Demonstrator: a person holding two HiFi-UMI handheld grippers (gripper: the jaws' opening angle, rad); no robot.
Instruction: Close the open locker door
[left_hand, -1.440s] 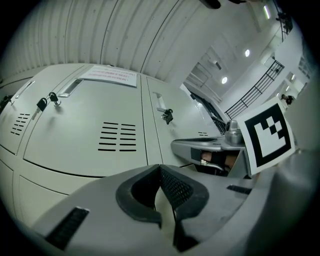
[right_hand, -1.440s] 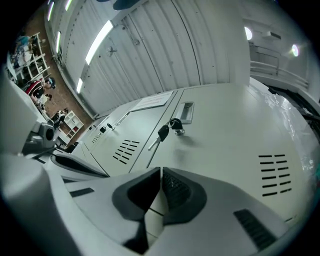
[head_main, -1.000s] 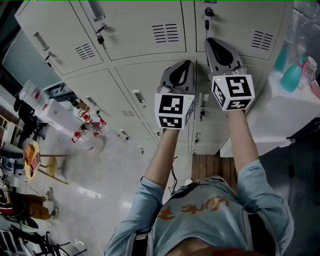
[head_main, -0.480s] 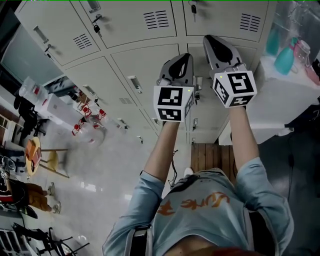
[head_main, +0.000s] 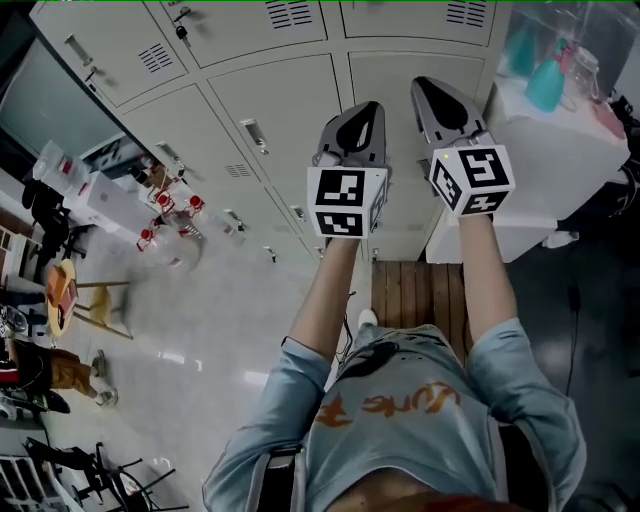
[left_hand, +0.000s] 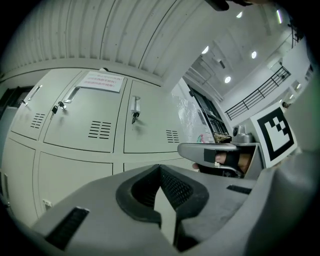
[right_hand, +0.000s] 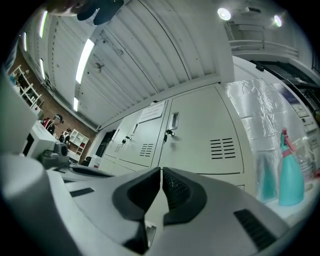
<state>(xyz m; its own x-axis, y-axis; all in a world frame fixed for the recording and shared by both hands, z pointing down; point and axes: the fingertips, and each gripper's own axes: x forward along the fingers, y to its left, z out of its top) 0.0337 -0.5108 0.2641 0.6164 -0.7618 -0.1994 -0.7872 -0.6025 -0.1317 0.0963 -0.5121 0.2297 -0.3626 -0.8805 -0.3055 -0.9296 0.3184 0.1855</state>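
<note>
Left gripper (head_main: 372, 108) and right gripper (head_main: 424, 84): jaws together, nothing held, both poised before the lockers (head_main: 280, 110). Every locker door (left_hand: 148, 120) seen sits flush, long side upright, facing the person.

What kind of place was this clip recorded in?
Probably a locker area in a workshop or lab: a wall of pale metal lockers, teal spray bottles on a white counter beside them, and a wooden stool among clutter on the glossy floor.
</note>
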